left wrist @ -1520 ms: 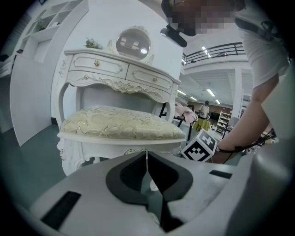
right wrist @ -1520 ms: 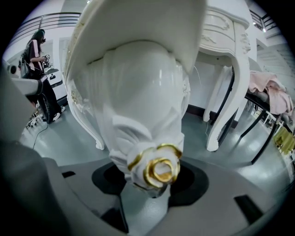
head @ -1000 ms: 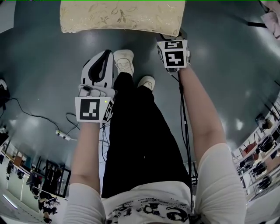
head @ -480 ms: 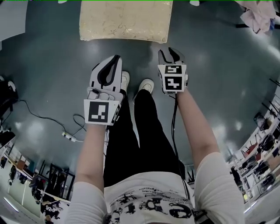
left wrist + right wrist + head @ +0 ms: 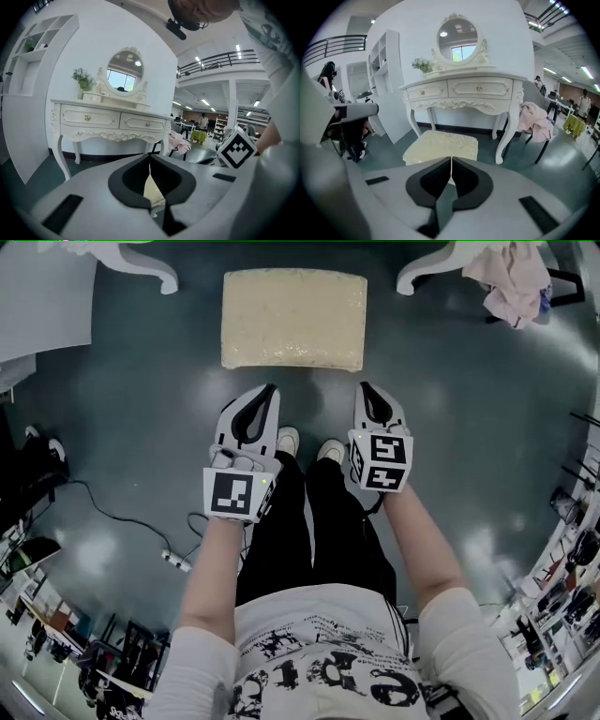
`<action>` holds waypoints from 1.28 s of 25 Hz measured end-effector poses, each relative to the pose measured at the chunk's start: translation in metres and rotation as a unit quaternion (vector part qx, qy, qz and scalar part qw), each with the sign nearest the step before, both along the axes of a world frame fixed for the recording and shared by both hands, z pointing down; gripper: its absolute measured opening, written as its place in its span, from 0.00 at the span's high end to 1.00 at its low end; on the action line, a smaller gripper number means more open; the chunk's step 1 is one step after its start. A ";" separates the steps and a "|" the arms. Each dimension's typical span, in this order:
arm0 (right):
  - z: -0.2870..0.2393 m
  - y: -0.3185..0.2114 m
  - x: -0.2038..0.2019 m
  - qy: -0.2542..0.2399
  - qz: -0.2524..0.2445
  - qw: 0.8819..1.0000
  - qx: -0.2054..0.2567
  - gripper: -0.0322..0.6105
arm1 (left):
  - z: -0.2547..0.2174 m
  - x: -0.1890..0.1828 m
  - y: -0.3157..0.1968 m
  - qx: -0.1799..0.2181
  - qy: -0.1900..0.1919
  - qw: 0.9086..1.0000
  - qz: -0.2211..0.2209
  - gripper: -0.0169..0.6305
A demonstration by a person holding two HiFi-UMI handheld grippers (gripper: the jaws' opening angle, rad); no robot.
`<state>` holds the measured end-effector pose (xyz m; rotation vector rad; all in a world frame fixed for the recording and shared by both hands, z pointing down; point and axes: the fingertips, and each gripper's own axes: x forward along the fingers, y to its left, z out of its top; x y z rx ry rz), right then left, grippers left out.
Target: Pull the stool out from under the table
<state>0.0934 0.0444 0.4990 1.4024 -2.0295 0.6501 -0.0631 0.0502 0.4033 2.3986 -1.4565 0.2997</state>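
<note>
We find the cream cushioned square stool [image 5: 292, 319] at 12 o'clock, with dark teal floor [image 5: 131, 390] open around it. The left gripper [image 5: 269, 392] and right gripper [image 5: 365, 390] have their jaws together, empty.

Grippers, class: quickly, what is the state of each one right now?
Left gripper: closed, holding nothing.
Right gripper: closed, holding nothing.

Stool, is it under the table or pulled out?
Pulled out: the stool sits whole on open floor before the table legs.
</note>
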 end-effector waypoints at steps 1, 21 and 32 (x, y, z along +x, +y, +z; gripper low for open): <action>-0.021 -0.004 -0.003 -0.006 0.006 1.000 0.012 0.92 | -0.015 -0.004 -0.002 0.005 -0.001 1.000 0.003 0.95; -0.443 -0.030 -0.070 -0.070 -0.010 0.942 0.328 0.92 | -0.362 -0.058 -0.044 0.222 -0.002 0.975 0.027 0.95; -0.497 -0.030 -0.066 -0.085 -0.013 0.933 0.350 0.93 | -0.428 -0.071 -0.033 0.248 -0.001 0.969 0.009 0.95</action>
